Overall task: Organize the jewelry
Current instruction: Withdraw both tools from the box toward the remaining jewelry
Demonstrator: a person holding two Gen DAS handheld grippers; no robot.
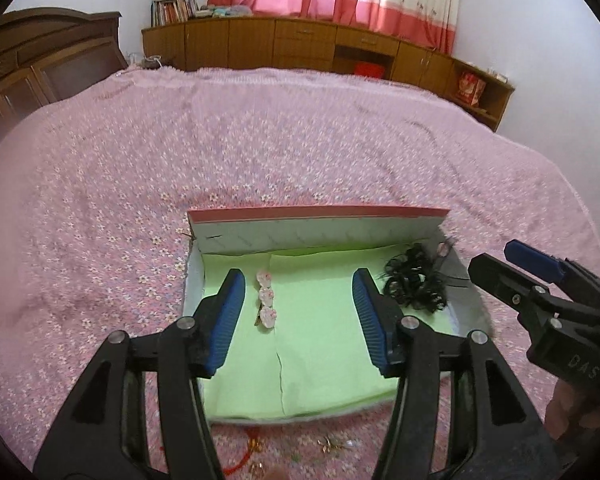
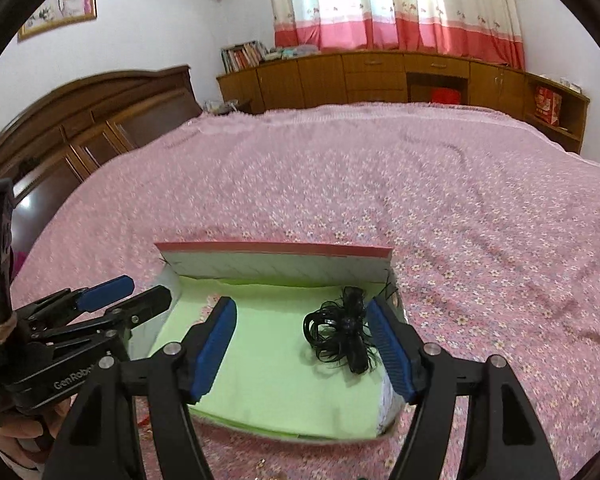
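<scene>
An open box [image 1: 320,216] lined with green paper lies on the bed. In it, a hair clip with pink-white hearts [image 1: 266,300] lies at the left and a bundle of black hair ties [image 1: 416,284] at the right. My left gripper [image 1: 298,280] hovers open above the green lining, with nothing between its pads and the clip just inside its left finger. My right gripper [image 2: 300,306] is open too, above the box [image 2: 276,252], with the black hair ties [image 2: 340,332] lying loose by its right finger. Each gripper shows in the other's view: right gripper [image 1: 496,258], left gripper [image 2: 148,288].
The pink flowered bedspread [image 1: 260,140] stretches far beyond the box. Small gold trinkets [image 1: 332,444] and a red cord [image 1: 252,446] lie on it before the box's near edge. A wooden headboard [image 2: 80,120] stands at the left and cabinets [image 1: 300,44] along the far wall.
</scene>
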